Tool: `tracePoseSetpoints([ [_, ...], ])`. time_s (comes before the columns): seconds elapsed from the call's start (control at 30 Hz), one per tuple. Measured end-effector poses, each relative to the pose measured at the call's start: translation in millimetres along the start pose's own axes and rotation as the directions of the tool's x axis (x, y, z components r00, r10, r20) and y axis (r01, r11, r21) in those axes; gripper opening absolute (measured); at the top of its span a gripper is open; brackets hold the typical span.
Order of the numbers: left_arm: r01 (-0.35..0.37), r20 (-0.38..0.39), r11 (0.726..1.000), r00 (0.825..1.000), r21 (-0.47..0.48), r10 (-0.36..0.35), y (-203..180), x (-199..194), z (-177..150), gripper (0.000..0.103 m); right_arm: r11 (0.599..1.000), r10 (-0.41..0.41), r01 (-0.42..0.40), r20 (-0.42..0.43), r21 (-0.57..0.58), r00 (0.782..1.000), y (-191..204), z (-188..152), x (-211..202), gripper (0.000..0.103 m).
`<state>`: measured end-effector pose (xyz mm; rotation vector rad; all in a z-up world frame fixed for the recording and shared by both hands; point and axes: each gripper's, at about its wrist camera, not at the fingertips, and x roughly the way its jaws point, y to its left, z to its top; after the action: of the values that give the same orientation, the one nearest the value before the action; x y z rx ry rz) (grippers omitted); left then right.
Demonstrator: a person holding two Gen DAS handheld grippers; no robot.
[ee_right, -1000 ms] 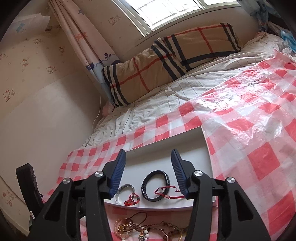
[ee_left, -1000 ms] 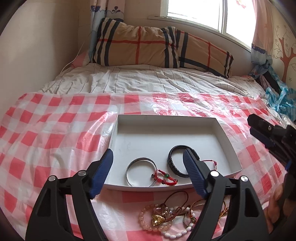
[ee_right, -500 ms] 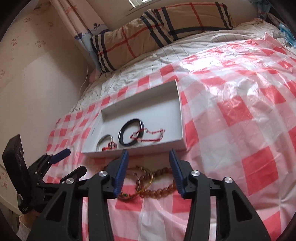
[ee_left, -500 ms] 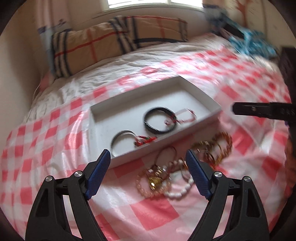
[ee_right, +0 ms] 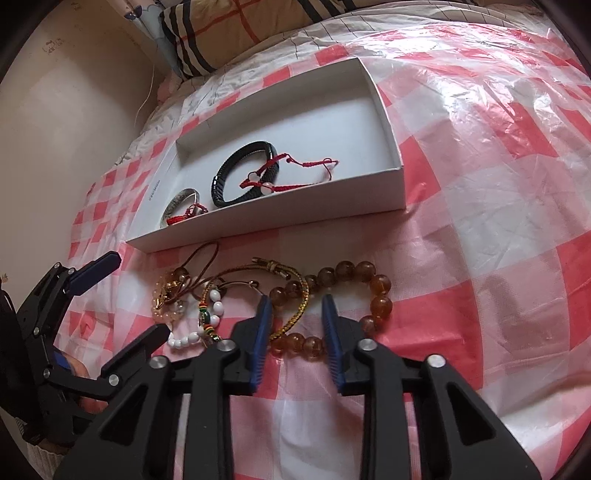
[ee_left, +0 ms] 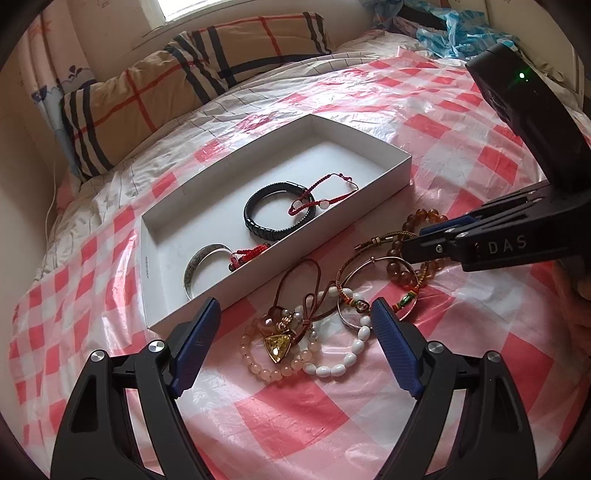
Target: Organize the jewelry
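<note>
A white shallow box (ee_left: 354,129) (ee_right: 280,221) lies on the checked cloth. It holds a black bracelet (ee_left: 275,229) (ee_right: 236,173), a red cord bracelet (ee_left: 328,197) (ee_right: 295,177), a silver bangle (ee_left: 199,260) (ee_right: 177,203) and a small red beaded piece (ee_left: 245,256). Loose jewelry lies in front of the box: pink bead bracelet (ee_left: 266,369), white bead bracelet (ee_left: 343,363), gold braided cord (ee_right: 295,306), amber bead bracelet (ee_right: 373,295) (ee_left: 402,273). My left gripper (ee_left: 295,343) is open above the pile. My right gripper (ee_right: 297,325) is open, its jaws astride the gold cord and the amber beads.
A plaid pillow (ee_left: 177,77) lies at the head of the bed against the wall. Blue plastic (ee_left: 458,33) lies at the far right. The red and white checked plastic cloth (ee_right: 498,184) covers the bed around the box.
Both grippers have pulled back from the box and come down over the loose jewelry in front of it. The right gripper's jaws have narrowed around the gold cord and amber beads.
</note>
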<state>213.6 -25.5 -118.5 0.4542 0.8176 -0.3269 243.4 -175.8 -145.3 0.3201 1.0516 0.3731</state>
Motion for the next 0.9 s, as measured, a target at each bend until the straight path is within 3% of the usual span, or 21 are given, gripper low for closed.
tracePoseSetpoints([
  [0.07, 0.0, -0.007, 1.0, 1.0, -0.006, 0.0, 1.6, 3.7, 0.3, 0.079, 0.999, 0.035, -0.035, -0.001, 0.003, 0.999, -1.0, -0.2, -0.2, 0.007],
  [0.23, 0.007, -0.03, 1.0, 1.0, -0.027, -0.008, 7.4, 10.8, -1.2, 0.079, 0.985, 0.163, -0.166, 0.074, 0.038, 0.984, -6.1, 4.0, -22.6, 0.005],
  [0.4, -0.004, -0.031, 1.0, 1.0, -0.011, 0.004, 2.5, 17.6, 0.2, 0.079, 0.968, 0.236, -0.249, 0.262, 0.016, 0.936, -10.0, 10.1, -66.2, 0.005],
  [0.5, -0.008, -0.024, 1.0, 1.0, -0.005, 0.008, -2.5, 23.9, 4.6, 0.066, 0.967, 0.238, -0.253, 0.304, 0.009, 0.922, -8.6, 13.1, -75.2, 0.005],
  [0.57, -0.023, -0.041, 1.0, 0.999, 0.008, 0.023, -5.5, 32.7, 6.0, 0.053, 0.974, 0.213, -0.227, 0.272, 0.02, 0.938, -8.1, 14.7, -68.4, 0.005],
  [0.63, -0.021, -0.072, 1.0, 0.997, 0.014, 0.022, -6.9, 41.0, 5.7, 0.031, 0.988, 0.144, -0.153, 0.194, 0.034, 0.97, -9.6, 15.2, -54.2, 0.005],
  [0.67, -0.015, -0.089, 1.0, 0.996, 0.01, 0.016, -6.7, 44.9, 4.9, 0.025, 0.989, 0.136, -0.144, 0.157, 0.043, 0.978, -11.3, 13.5, -47.2, 0.006],
  [0.73, -0.015, -0.098, 1.0, 0.995, 0.007, 0.015, -6.3, 45.6, 5.3, 0.011, 0.989, 0.122, -0.129, 0.098, 0.07, 0.988, -14.6, 11.3, -33.2, 0.017],
  [0.77, 0.007, -0.098, 1.0, 0.995, -0.016, -0.008, -3.6, 42.9, 6.8, 0.007, 0.992, 0.106, -0.111, 0.074, 0.068, 0.992, -14.4, 10.1, -27.2, 0.03],
  [0.8, 0.038, -0.094, 0.998, 0.995, -0.05, -0.043, 0.6, 39.5, 8.1, 0.004, 0.994, 0.089, -0.093, 0.059, 0.064, 0.994, -13.4, 9.3, -23.6, 0.034],
  [0.9, 0.121, -0.05, 0.981, 0.99, -0.15, -0.13, 15.4, 21.6, 11.5, 0.004, 0.996, 0.063, -0.064, 0.027, 0.055, 0.998, -11.8, 5.4, -13.6, 0.036],
])
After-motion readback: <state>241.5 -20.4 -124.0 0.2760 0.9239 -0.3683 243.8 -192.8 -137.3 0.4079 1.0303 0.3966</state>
